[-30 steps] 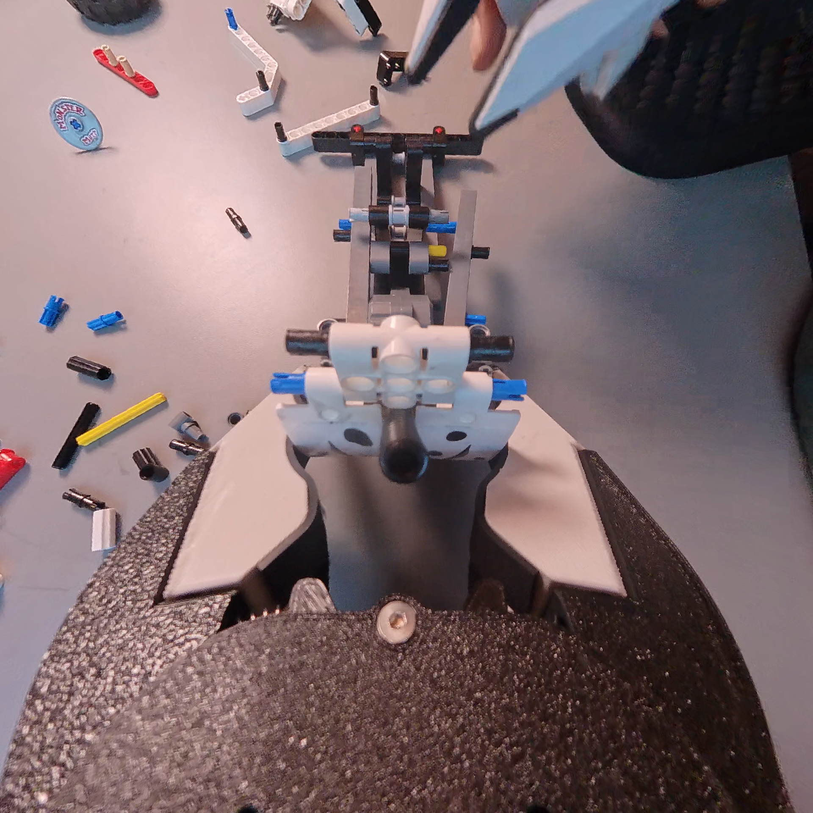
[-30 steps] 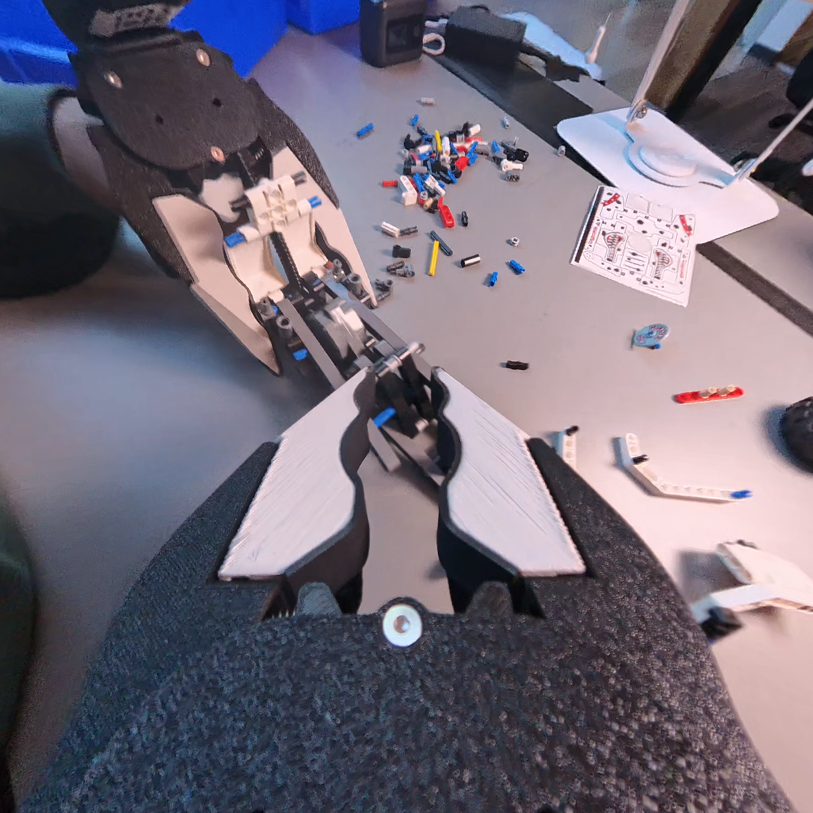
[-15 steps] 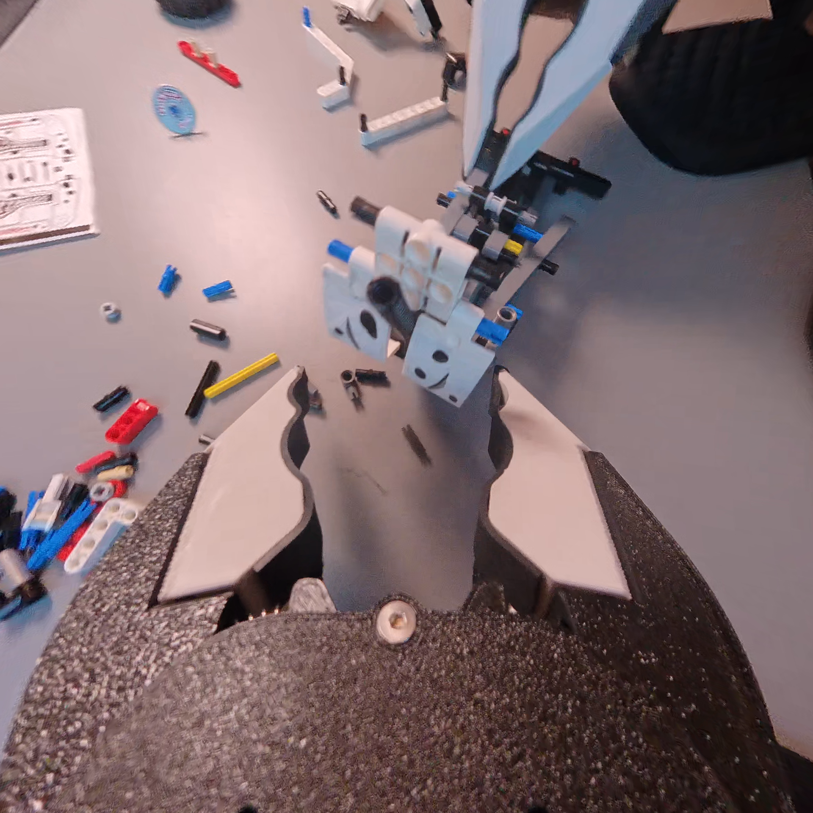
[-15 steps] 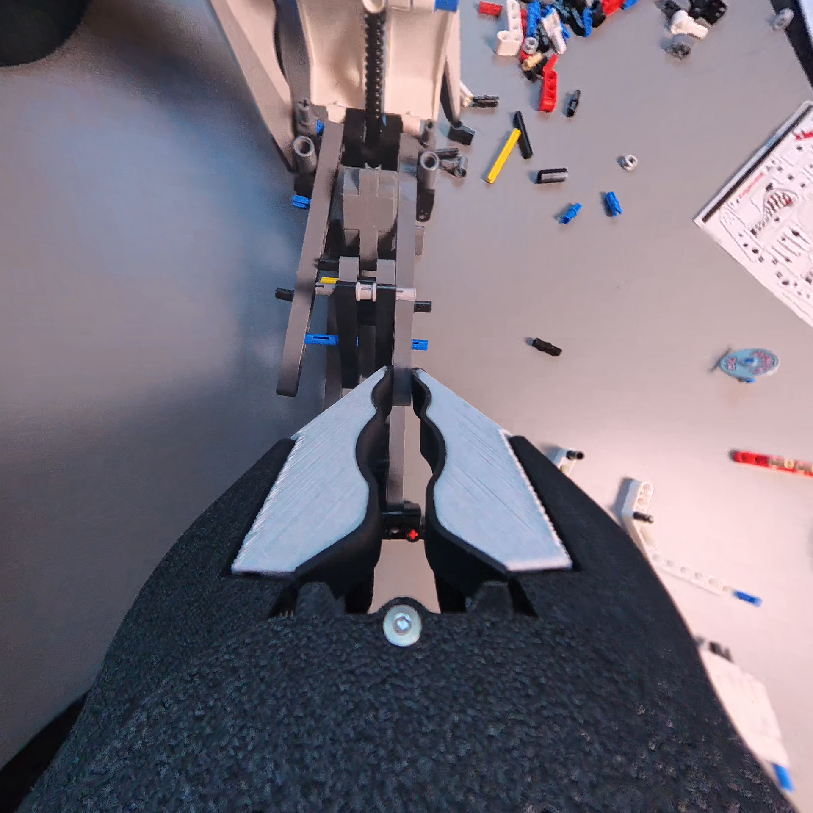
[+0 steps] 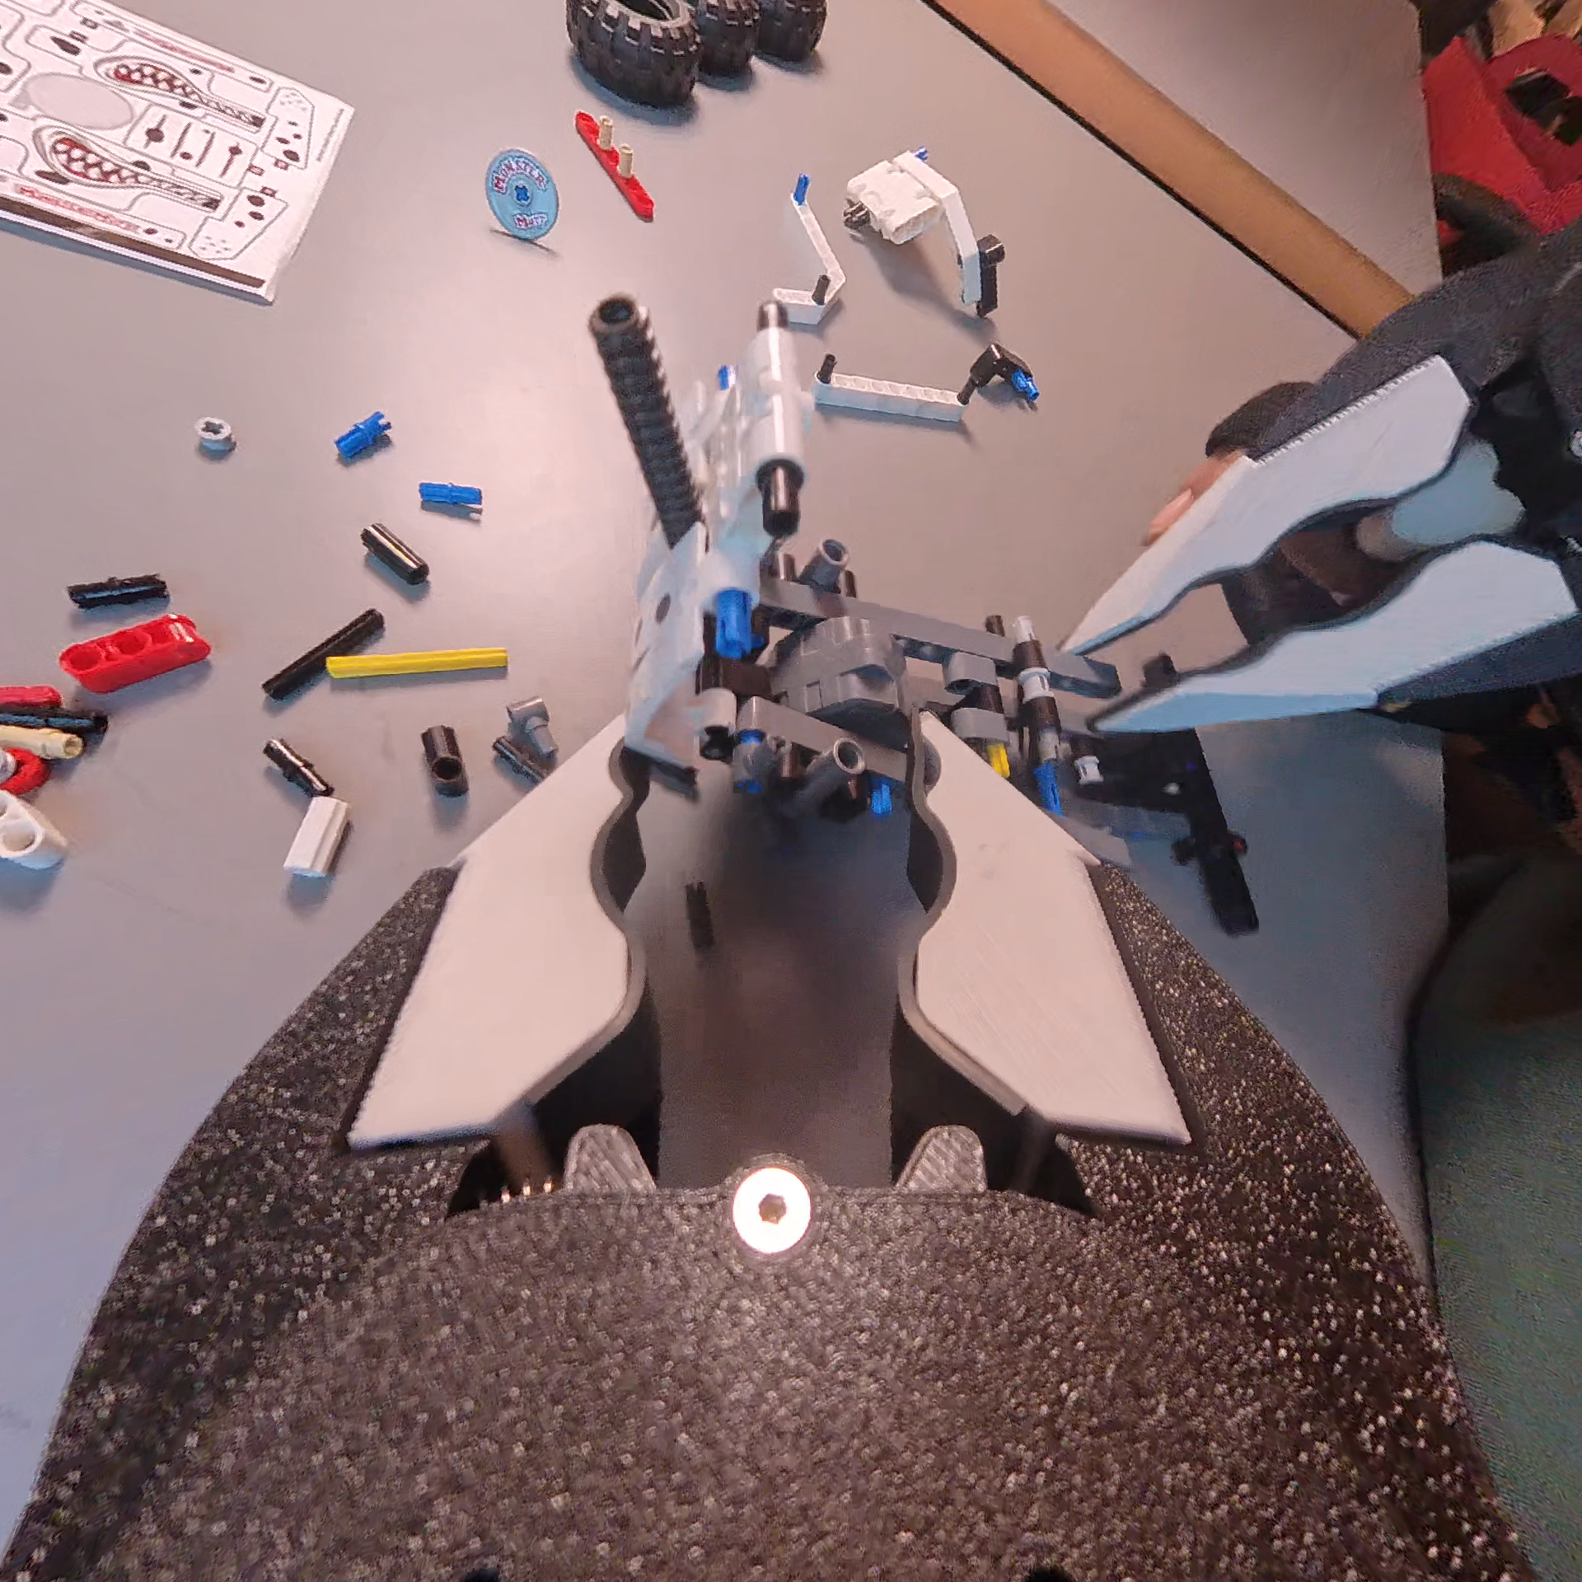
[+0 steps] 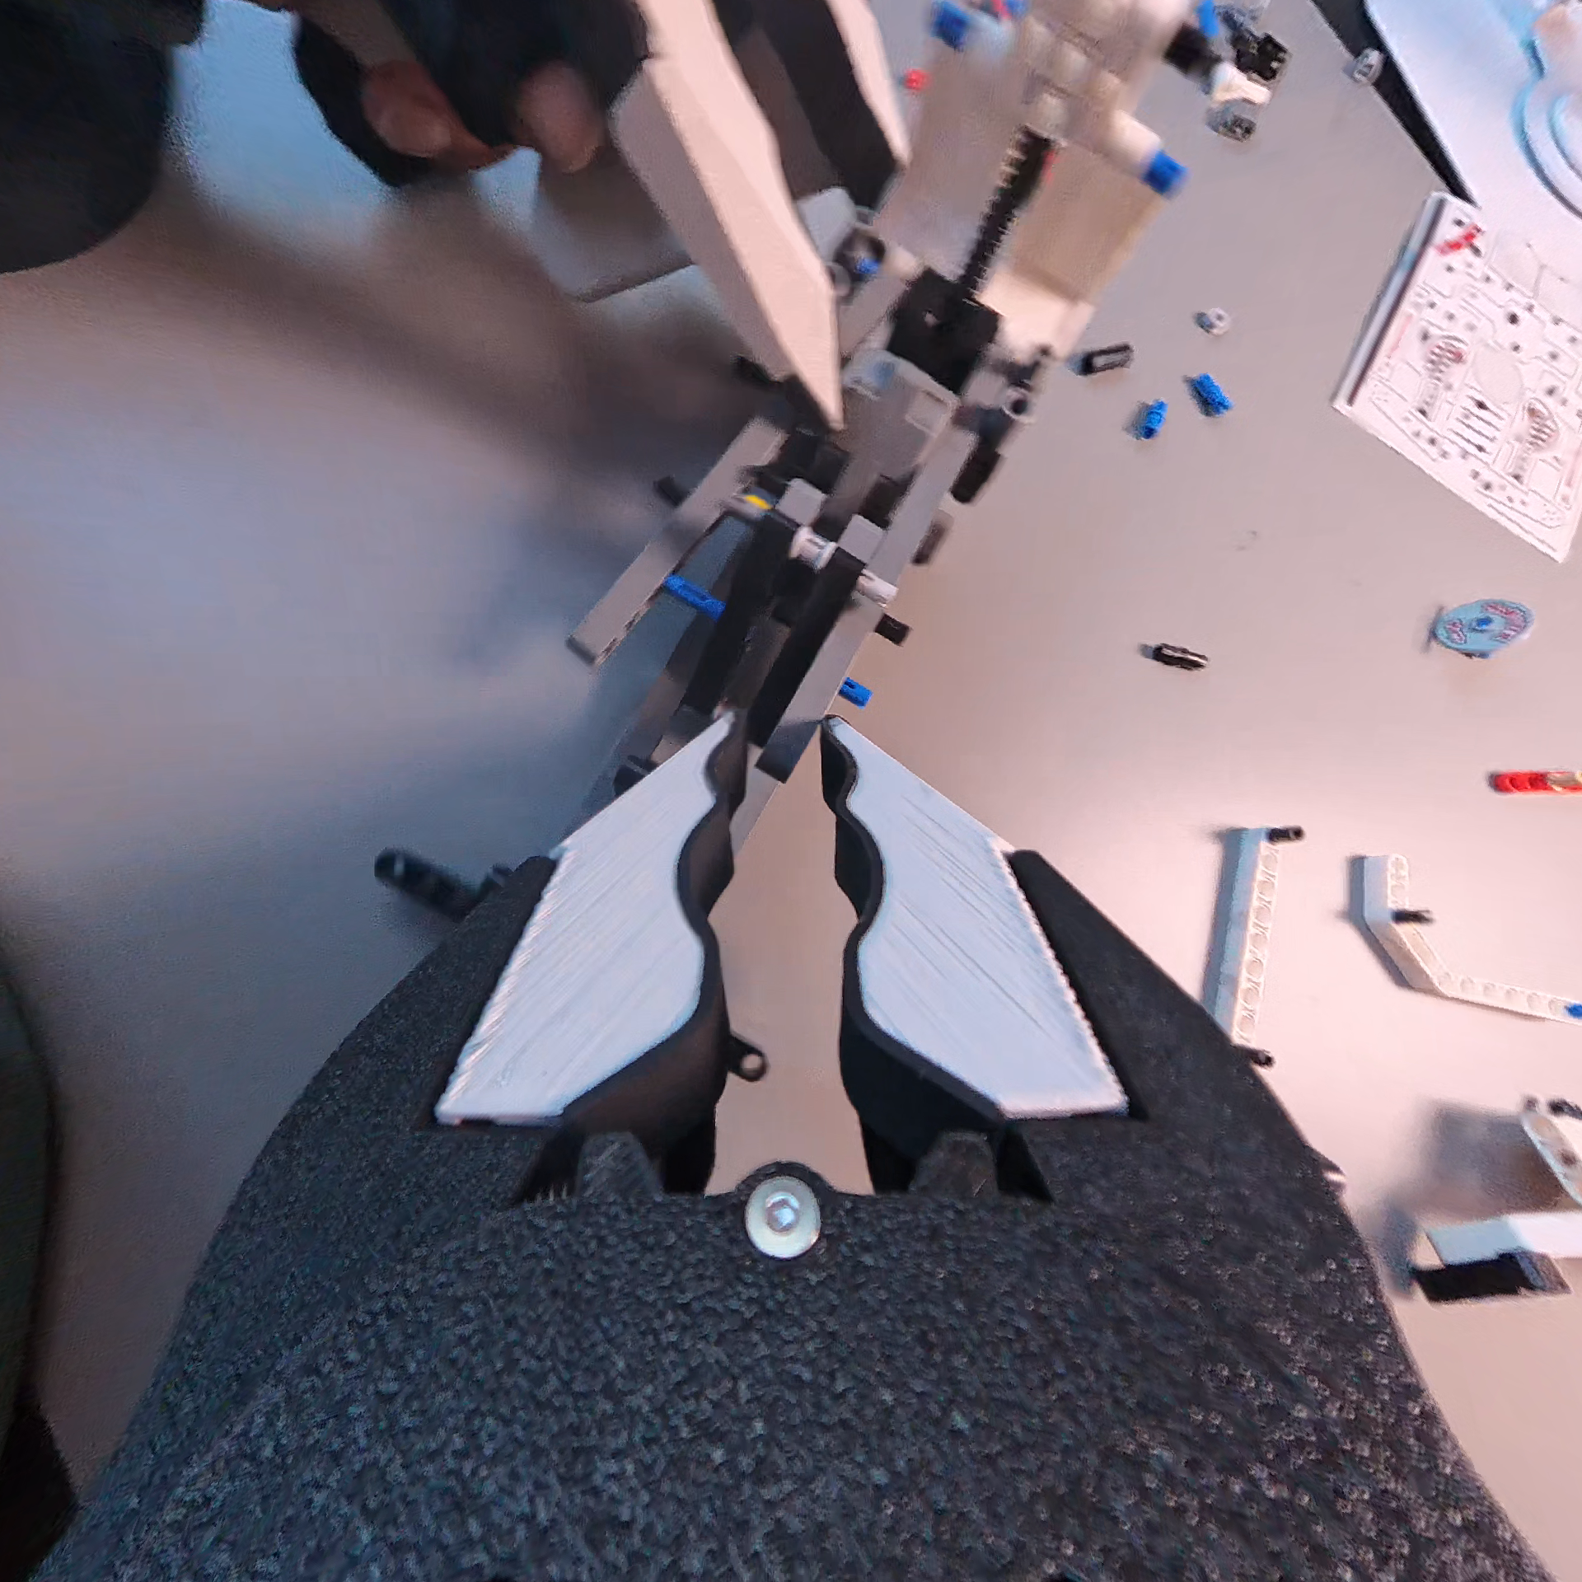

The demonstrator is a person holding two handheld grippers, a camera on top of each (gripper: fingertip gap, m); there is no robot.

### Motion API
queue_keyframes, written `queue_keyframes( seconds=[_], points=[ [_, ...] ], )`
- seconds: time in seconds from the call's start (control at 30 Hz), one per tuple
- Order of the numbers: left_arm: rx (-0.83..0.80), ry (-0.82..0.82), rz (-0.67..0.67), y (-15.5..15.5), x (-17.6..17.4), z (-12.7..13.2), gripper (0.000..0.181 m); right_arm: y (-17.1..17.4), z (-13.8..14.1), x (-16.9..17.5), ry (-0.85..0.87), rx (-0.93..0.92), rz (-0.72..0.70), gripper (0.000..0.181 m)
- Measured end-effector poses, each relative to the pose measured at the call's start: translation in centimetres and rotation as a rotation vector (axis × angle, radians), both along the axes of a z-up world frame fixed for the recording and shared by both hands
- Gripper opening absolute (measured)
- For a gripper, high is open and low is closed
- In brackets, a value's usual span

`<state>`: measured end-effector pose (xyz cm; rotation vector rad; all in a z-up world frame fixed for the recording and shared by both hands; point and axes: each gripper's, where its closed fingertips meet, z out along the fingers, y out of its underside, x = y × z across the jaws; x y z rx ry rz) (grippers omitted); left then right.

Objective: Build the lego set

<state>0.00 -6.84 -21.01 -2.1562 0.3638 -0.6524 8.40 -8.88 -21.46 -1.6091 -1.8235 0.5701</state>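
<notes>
The left hand-held gripper (image 5: 775, 770) has its fingers spread wide apart, while the right hand-held gripper (image 6: 777, 728) reaches in from the opposite side (fingertips narrowly parted), a person's hand (image 6: 479, 94) behind the left one.

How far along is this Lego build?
Roughly midway, I'd guess. Done: a half-built chassis of grey beams with a white end and black toothed bar. In hand: the right gripper seems to pinch its beam end in its jaws; the left gripper is open around it. Left: tyres, white panel pieces, loose pins and a sticker sheet lie unused on the table.
</notes>
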Motion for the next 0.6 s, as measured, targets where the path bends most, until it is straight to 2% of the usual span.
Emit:
queue_keyframes(
  seconds=[0.03,0.13,0.2,0.27,0.37,0.47,0.6],
  points=[
    [0.011,0.009,0.001,0.4,-0.1,0.0,0.060,-1.0,0.1,0.1,0.007,-0.036,0.041,0.020],
    [0.074,0.059,0.011,1.6,-0.5,0.4,0.055,-4.4,1.2,0.3,0.055,-0.242,0.133,0.018],
    [0.074,0.040,-0.046,1.6,0.3,0.6,0.056,-5.7,2.3,0.3,0.108,-0.272,0.213,0.019],
    [0.087,0.068,-0.040,2.1,0.0,0.8,0.055,-4.6,3.0,0.1,0.164,-0.184,0.230,0.019],
    [0.056,0.047,-0.041,1.9,-0.5,1.3,0.048,-1.2,3.0,0.0,0.179,0.051,0.231,0.024],
    [-0.049,-0.058,-0.135,1.0,0.7,1.1,0.050,0.0,2.4,-0.3,0.160,0.240,0.306,0.030],
    [-0.093,-0.160,-0.279,1.5,3.3,1.1,0.043,0.1,2.0,-1.3,0.117,0.532,0.451,0.045]
  ],
)
